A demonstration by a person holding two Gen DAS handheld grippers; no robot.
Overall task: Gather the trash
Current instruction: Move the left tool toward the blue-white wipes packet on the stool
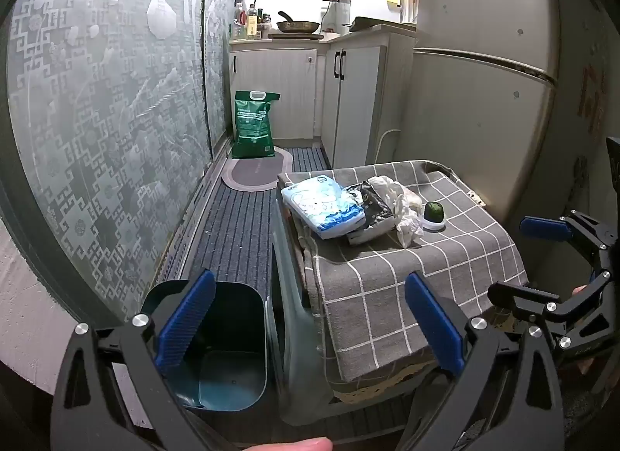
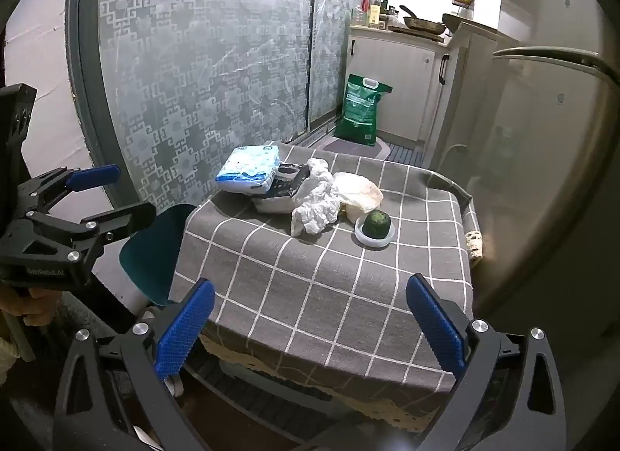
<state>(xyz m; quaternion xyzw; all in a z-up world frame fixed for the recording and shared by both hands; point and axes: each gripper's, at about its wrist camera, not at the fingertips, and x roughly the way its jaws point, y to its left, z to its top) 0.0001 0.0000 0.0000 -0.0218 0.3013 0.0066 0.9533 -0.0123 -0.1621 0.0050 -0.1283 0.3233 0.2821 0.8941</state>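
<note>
The table [image 2: 310, 288], under a grey checked cloth, carries the trash at its far side; the empty bin [image 1: 232, 334] stands on the floor at its left. Both the left hand-held gripper [image 1: 310, 331] and right hand-held gripper [image 2: 310, 334] are spread, holding nothing. The crumpled tissue [image 2: 316, 207] looks light and soft: pinch its raised bulk. Packet labels are unreadable.

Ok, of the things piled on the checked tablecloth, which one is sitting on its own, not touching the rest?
The green round fruit on the white dish, at the pile's right end. The blue-white pack, dark packet and crumpled white bags overlap one another.
</note>
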